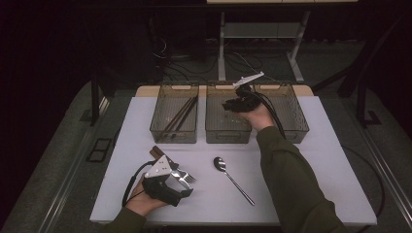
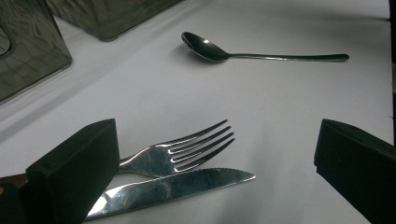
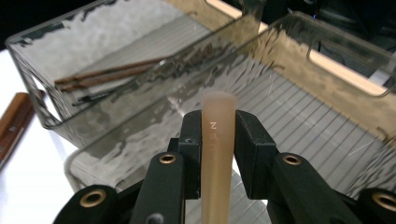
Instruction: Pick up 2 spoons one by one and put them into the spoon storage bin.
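R tongs (image 3: 218, 140): jaws closed on a tan, tapered handle (image 3: 217, 154), pale plastic or wood by the look, faint lettering on it; what's at its far end I can't tell. In the high view the R tongs (image 1: 236, 103) hang over the middle bin (image 1: 228, 132), hand above its right wall. Bin floor below looks bare, ribbed.

L tongs (image 2: 215, 154): jaws wide apart, gripping nothing. Fork (image 2: 184, 151) and serrated knife (image 2: 177, 186) lie between them on the bench (image 2: 289, 116), the two side by side, knife blade touching or just under the fork's neck, can't say which. In the high view the L tongs (image 1: 183, 180) rest low near the front-left of the bench, fork tines (image 1: 187, 177) poking out.

Further out: spoon (image 1: 232, 178) lies alone mid-bench, bowl toward the bins. Left bin (image 1: 174, 132) holds dark brown chopsticks (image 1: 180, 114). A third bin (image 1: 292, 128) to the right, contents unclear. Brown handle (image 3: 14, 123) flat on the bench near the left bin.

Step in hand, as I read it: sorting cutlery into bins; R is on the drop-off leg w/ the tan-handled piece.

Next prob: lower into the middle bin, open jaws, let it lie flat along the ribs. L then needs to close on one item only, fork or knife, not both; they sit tight together, so approach needs care.
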Motion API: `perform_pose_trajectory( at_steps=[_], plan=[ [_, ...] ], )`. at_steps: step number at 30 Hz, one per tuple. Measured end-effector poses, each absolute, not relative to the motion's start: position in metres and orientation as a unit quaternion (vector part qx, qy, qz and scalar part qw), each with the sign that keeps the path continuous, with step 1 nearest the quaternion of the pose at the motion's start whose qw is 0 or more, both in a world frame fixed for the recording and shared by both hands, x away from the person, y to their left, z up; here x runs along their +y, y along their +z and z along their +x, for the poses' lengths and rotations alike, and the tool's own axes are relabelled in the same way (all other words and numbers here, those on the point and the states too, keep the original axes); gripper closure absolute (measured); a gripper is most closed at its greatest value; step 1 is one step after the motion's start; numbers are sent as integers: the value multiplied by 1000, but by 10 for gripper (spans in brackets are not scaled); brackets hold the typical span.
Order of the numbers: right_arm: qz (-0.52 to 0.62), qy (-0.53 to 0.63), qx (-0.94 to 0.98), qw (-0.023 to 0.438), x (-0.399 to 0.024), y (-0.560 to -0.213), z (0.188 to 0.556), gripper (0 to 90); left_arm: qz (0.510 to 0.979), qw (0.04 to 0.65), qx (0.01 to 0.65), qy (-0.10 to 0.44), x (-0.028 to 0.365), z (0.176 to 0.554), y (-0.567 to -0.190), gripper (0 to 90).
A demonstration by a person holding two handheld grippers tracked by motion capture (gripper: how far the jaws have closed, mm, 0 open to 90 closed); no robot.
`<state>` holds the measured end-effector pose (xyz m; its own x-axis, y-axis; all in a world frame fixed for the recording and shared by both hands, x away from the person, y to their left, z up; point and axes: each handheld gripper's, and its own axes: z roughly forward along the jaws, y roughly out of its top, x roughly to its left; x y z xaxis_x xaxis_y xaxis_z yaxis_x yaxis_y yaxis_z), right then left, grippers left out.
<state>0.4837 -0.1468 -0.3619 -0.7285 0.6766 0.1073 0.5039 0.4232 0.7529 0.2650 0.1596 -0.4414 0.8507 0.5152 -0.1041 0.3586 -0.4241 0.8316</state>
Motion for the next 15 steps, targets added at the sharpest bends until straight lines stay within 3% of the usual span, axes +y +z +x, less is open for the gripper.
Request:
perform_pose_trajectory(
  at_steps=[15],
  plan=[
    [364, 353, 857, 96, -136, -386, 491, 699, 843, 467, 253, 84, 160, 265, -441, 0]
  ],
)
